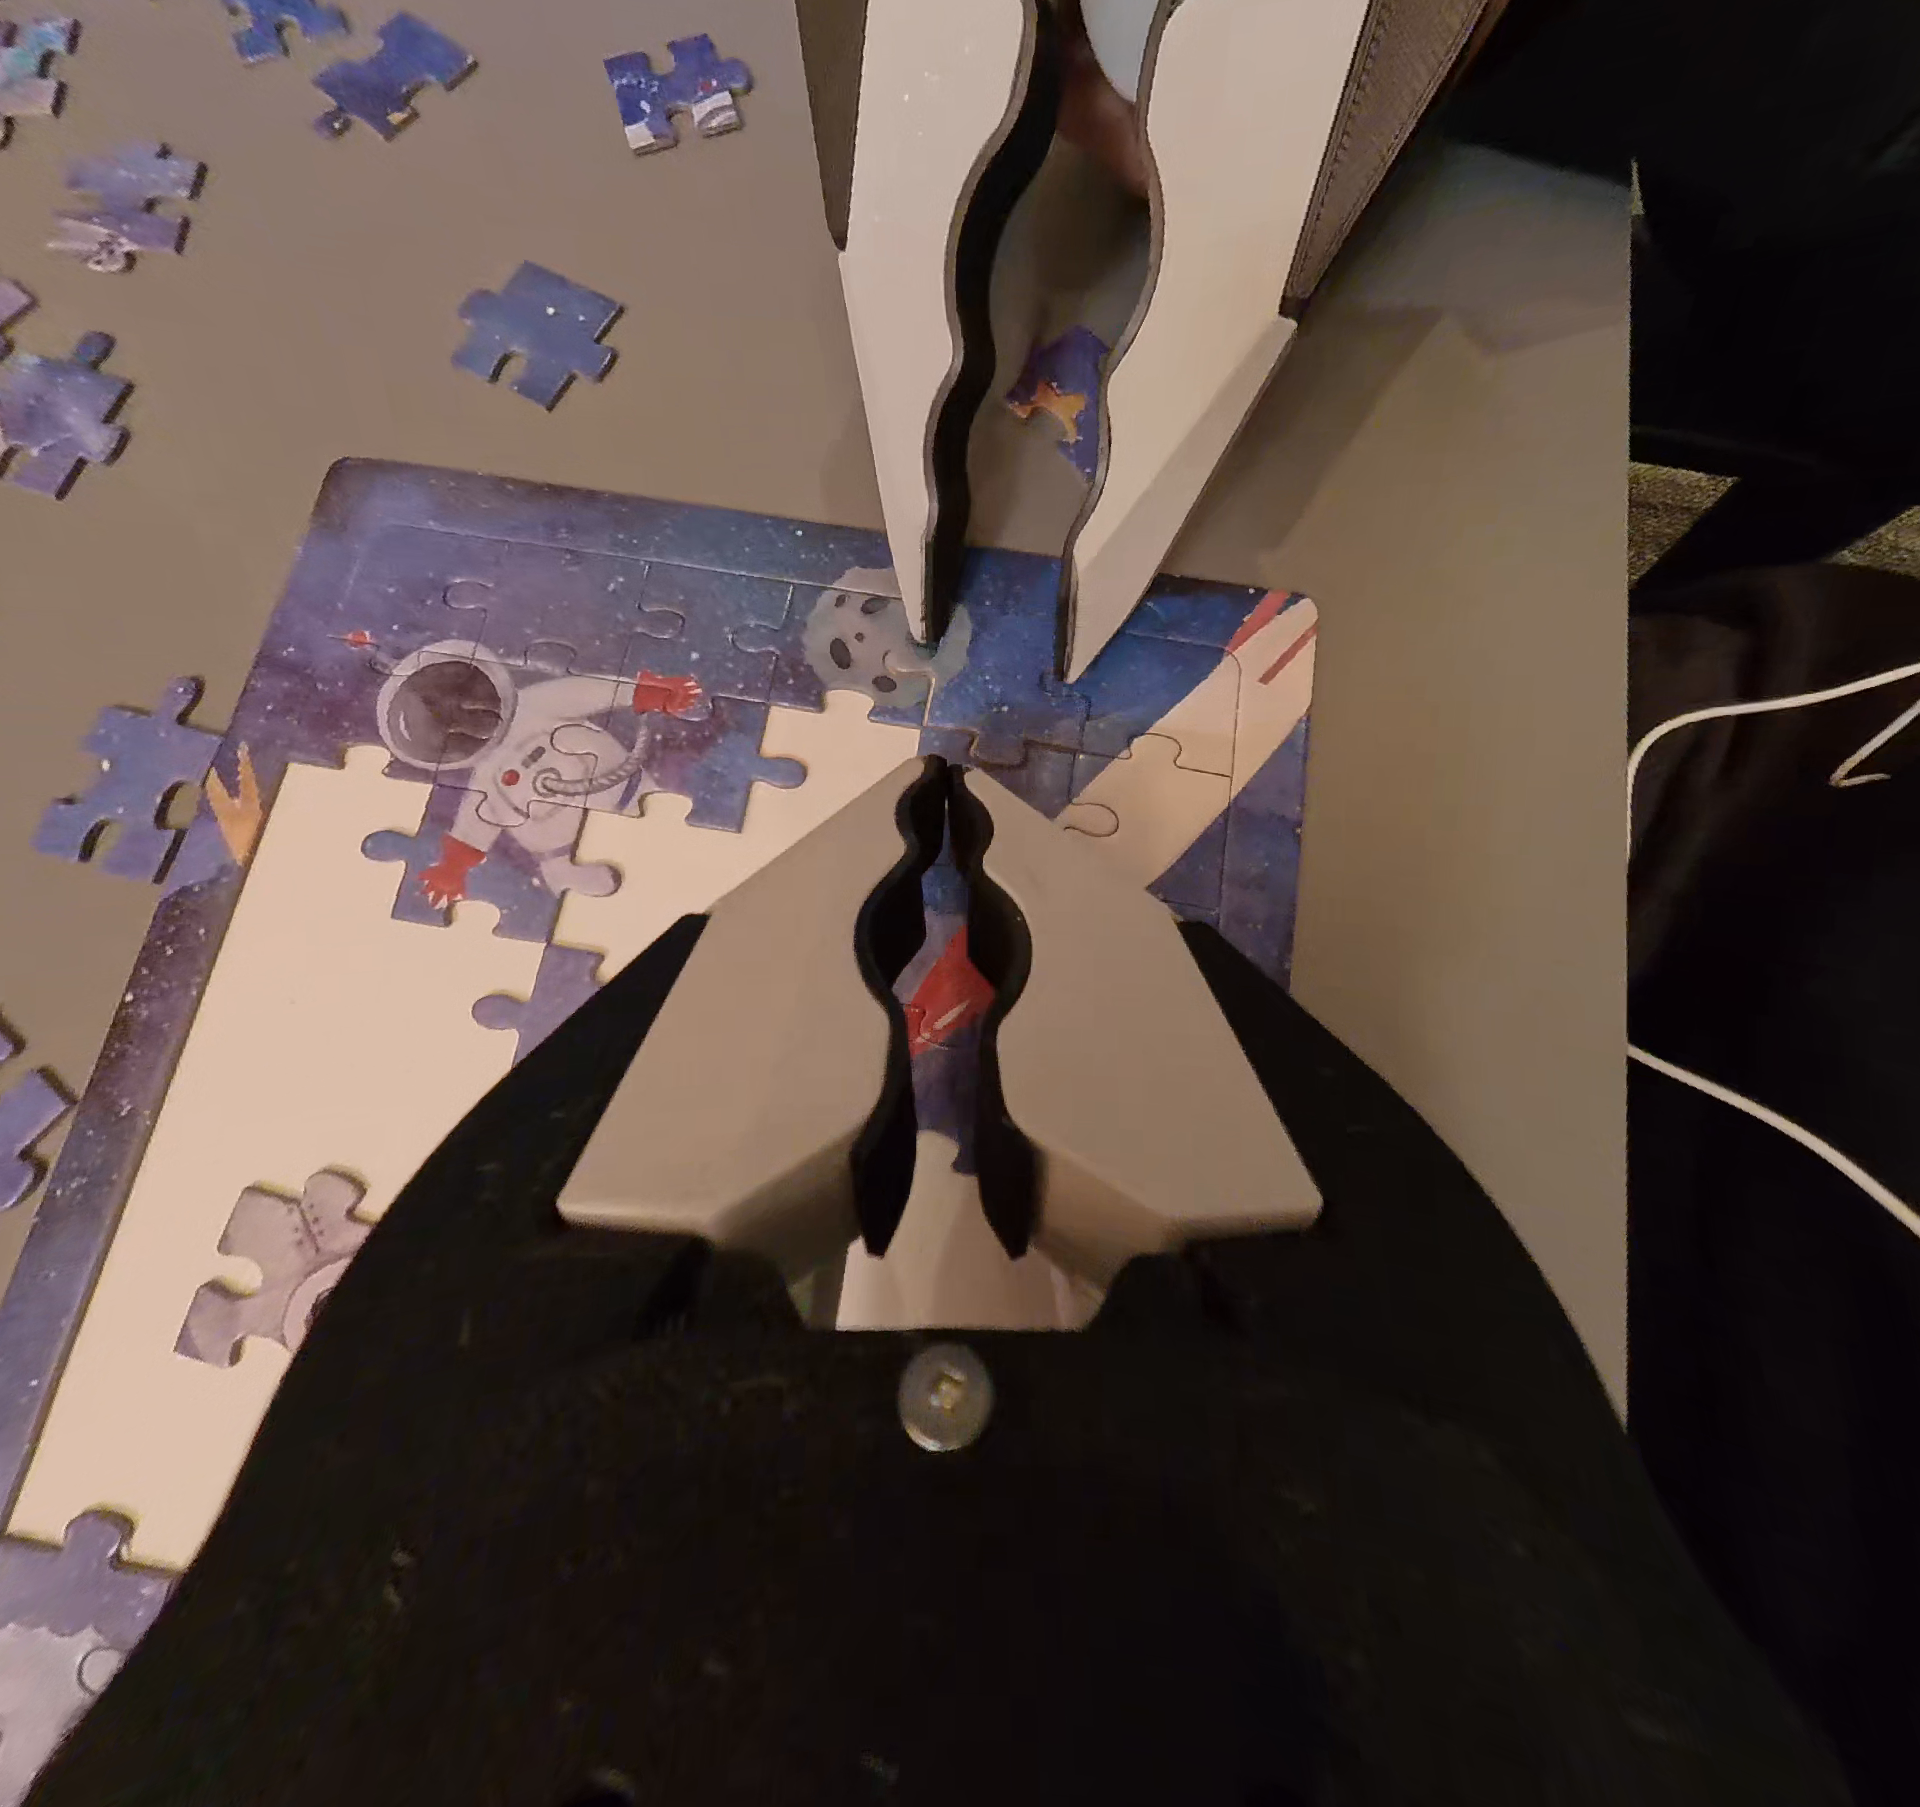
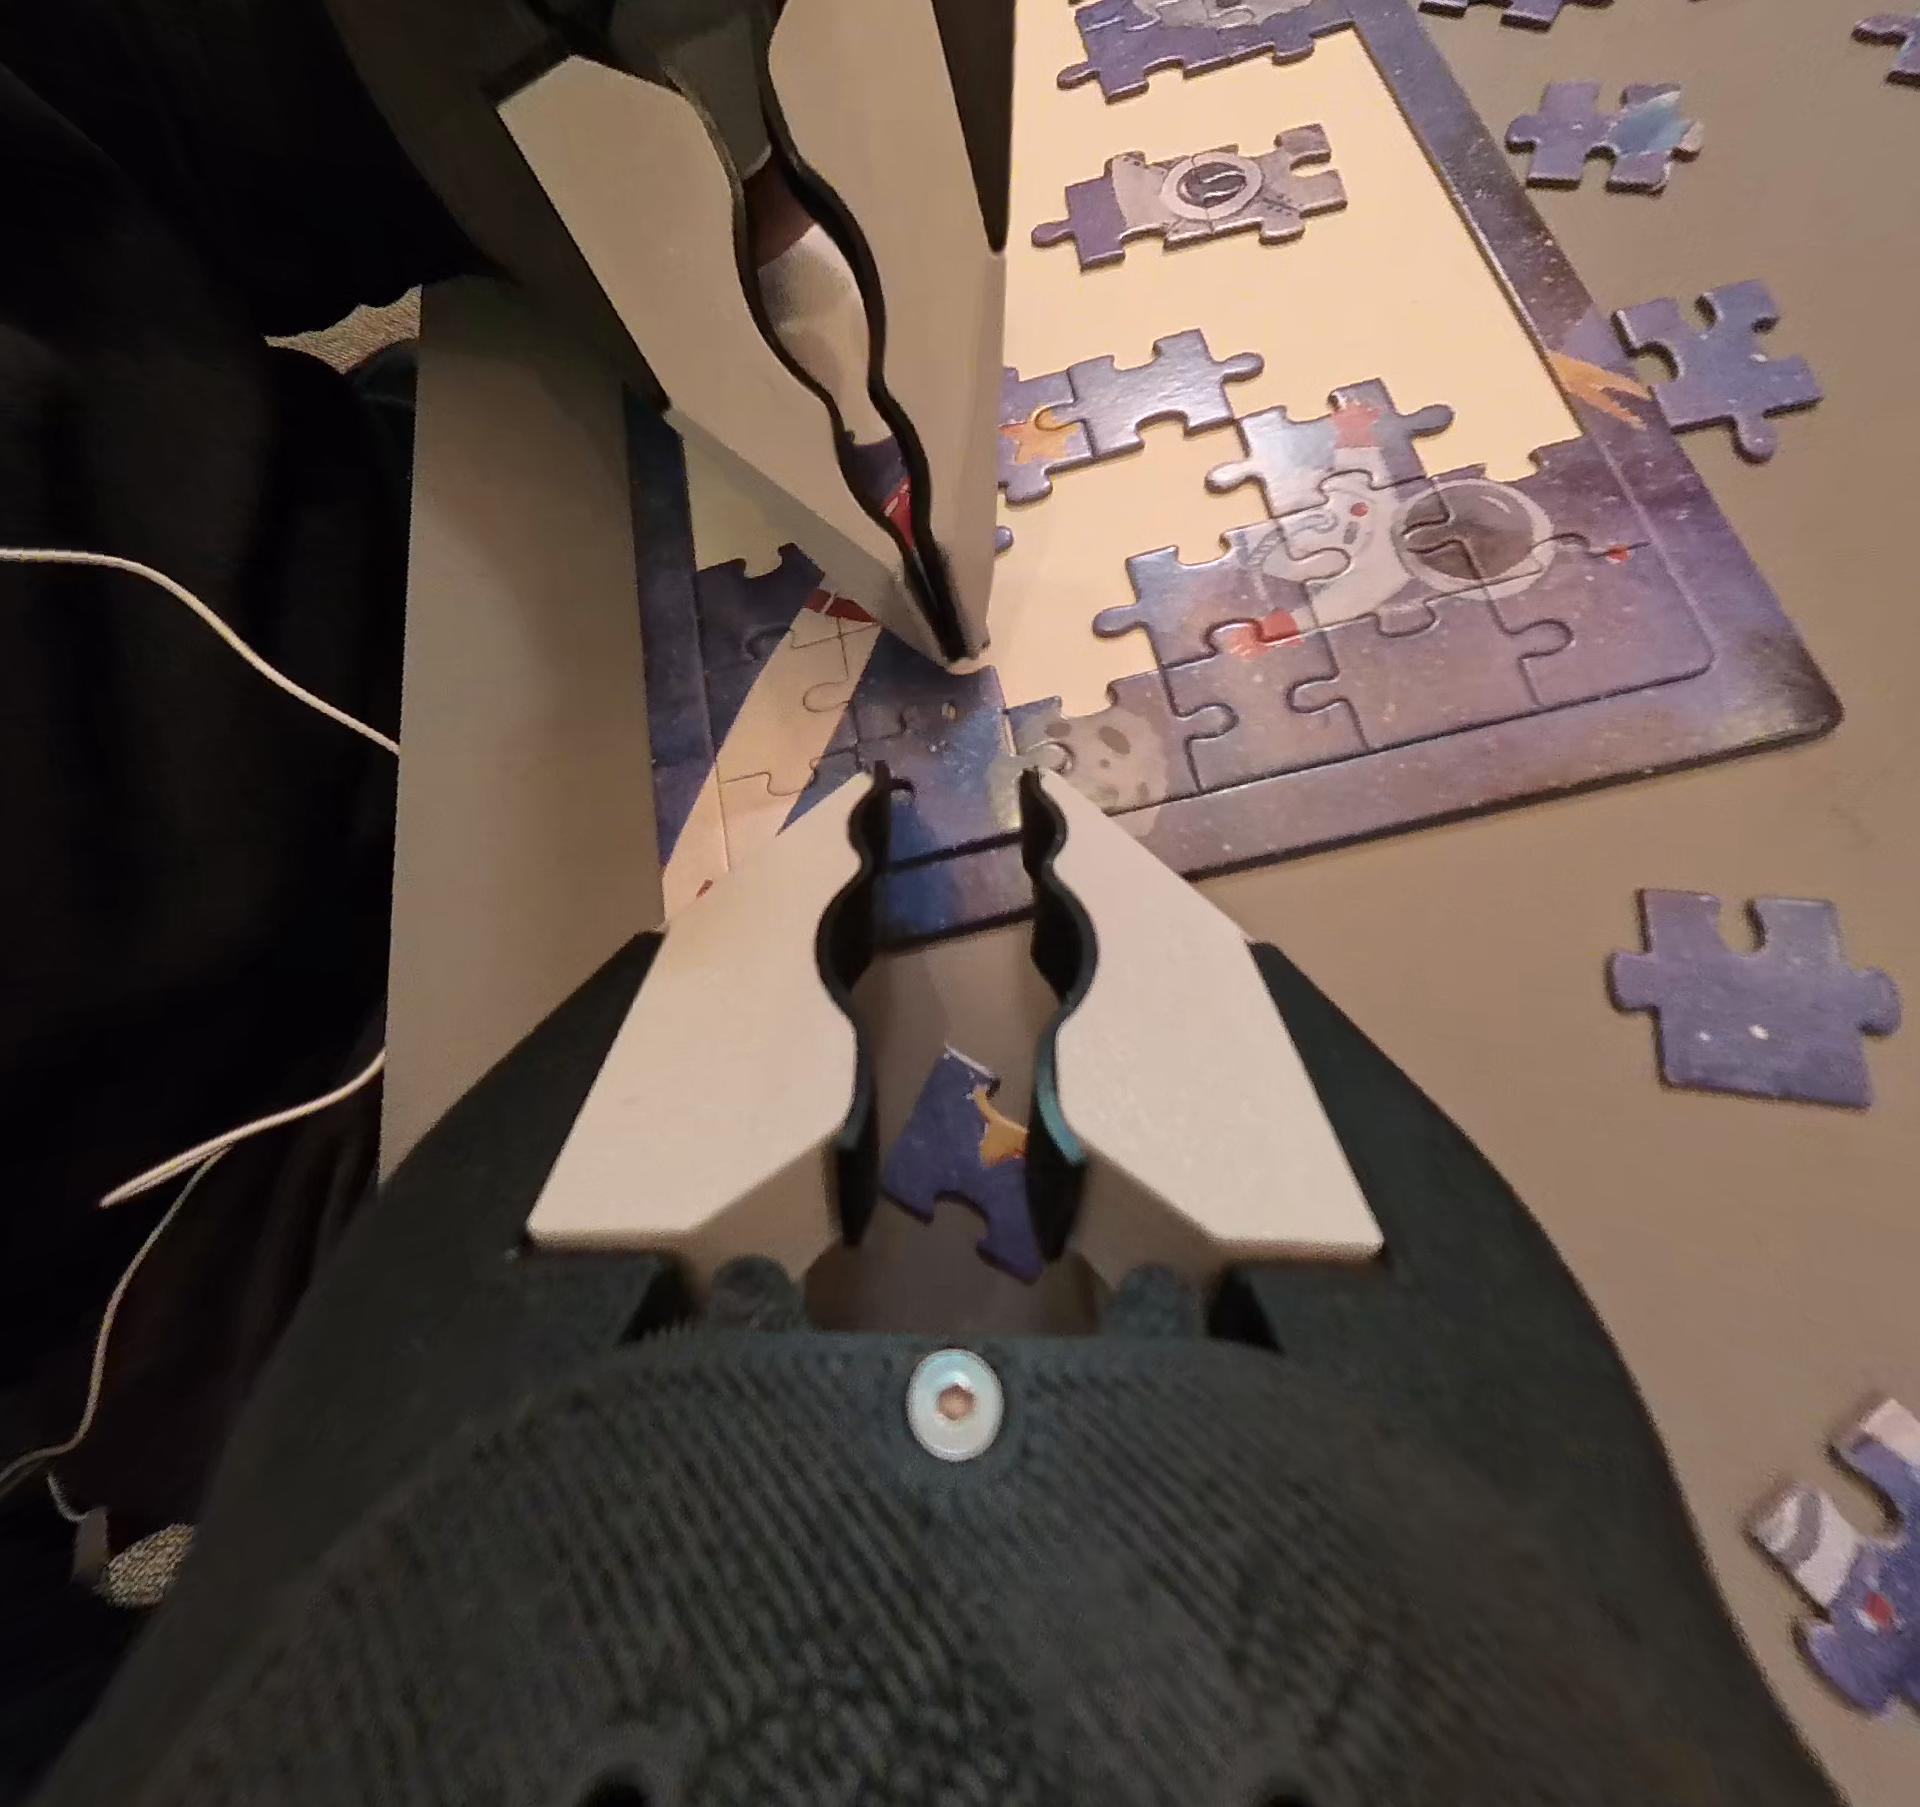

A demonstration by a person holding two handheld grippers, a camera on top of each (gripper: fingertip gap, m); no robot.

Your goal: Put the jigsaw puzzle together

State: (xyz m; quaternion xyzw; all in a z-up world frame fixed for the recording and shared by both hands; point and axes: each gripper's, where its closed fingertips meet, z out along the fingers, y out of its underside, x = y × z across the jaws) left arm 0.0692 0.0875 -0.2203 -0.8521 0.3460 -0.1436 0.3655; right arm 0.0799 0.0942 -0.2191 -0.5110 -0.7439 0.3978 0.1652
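Observation:
A space-themed jigsaw lies in its tray (image 1: 727, 510) on a grey table, partly filled, with cream base showing. My right gripper (image 2: 956, 781) is open. Its fingertips (image 2: 1029, 786) rest on the puzzle either side of a dark blue piece (image 2: 935, 718) that lies flat in the top row beside the asteroid. It enters the left wrist view from above (image 1: 995, 651). My left gripper (image 1: 940, 770) is shut, with nothing seen between its pads. Its tip stands at the blue piece's (image 1: 997, 687) inner edge, by the bare base. It also shows in the right wrist view (image 2: 961, 651).
Several loose blue pieces lie on the table around the tray, such as one (image 1: 540, 334) and one (image 2: 1756, 999). Another loose piece (image 2: 956, 1155) lies under my right gripper. The table edge (image 1: 1621, 718) is close by, with a white cable (image 1: 1766, 718) and a person's dark clothing beyond. Left and right tips are no more than a few centimetres apart. The loose piece (image 2: 956, 1155) is about 7 centimetres from my right fingertips.

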